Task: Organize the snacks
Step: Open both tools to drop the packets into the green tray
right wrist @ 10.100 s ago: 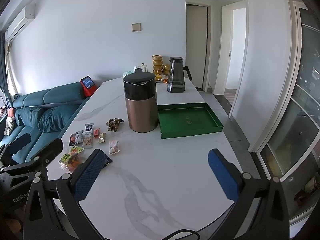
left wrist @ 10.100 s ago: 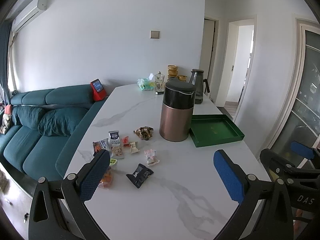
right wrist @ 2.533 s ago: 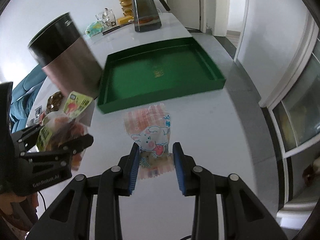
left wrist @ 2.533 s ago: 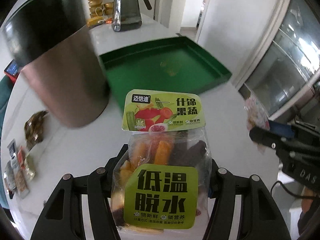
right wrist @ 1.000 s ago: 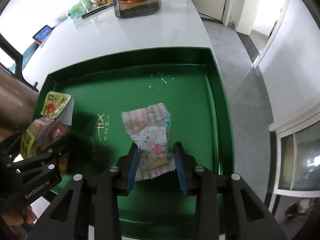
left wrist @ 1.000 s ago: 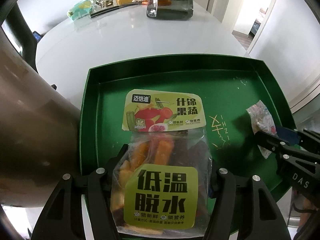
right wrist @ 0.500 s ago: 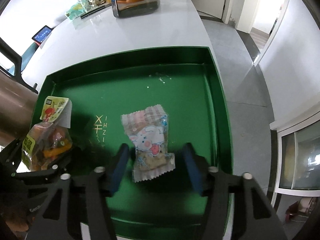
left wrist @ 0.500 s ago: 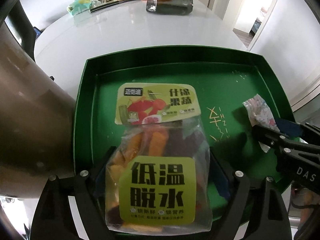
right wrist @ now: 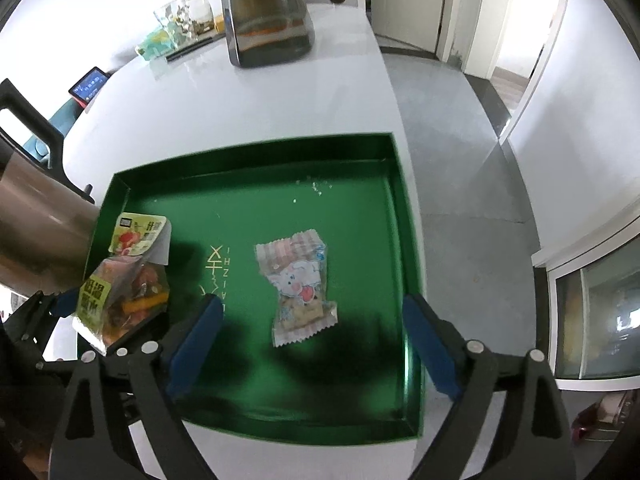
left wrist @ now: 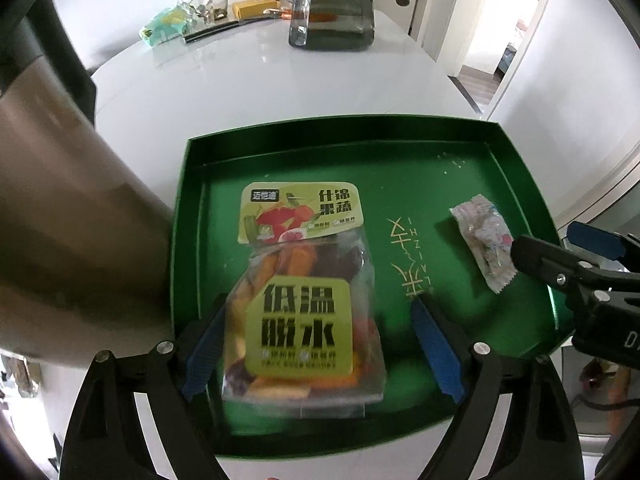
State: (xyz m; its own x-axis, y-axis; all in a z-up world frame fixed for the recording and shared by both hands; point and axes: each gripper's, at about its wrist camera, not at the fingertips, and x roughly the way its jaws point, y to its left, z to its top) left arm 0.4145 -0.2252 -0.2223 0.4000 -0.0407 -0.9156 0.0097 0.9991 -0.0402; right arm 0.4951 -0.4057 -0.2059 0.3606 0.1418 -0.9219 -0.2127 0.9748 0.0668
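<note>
Green tray [left wrist: 516,160] on white surface [left wrist: 256,80], holding two snacks: dried fruit-and-vegetable bag [left wrist: 304,312] at its left side, pink candy packet [right wrist: 298,280] toward its right. Left gripper [left wrist: 320,344] fingers spread wide either side of the bag. Right gripper [right wrist: 312,332] fingers likewise parted, clear of the packet.

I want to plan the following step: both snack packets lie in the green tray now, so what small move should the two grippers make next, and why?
Probably lift both straight up and back out of the green tray. The left gripper is open around the dried fruit bag, and the right gripper is open with the pink candy packet lying free between its fingers. Neither packet is held.
</note>
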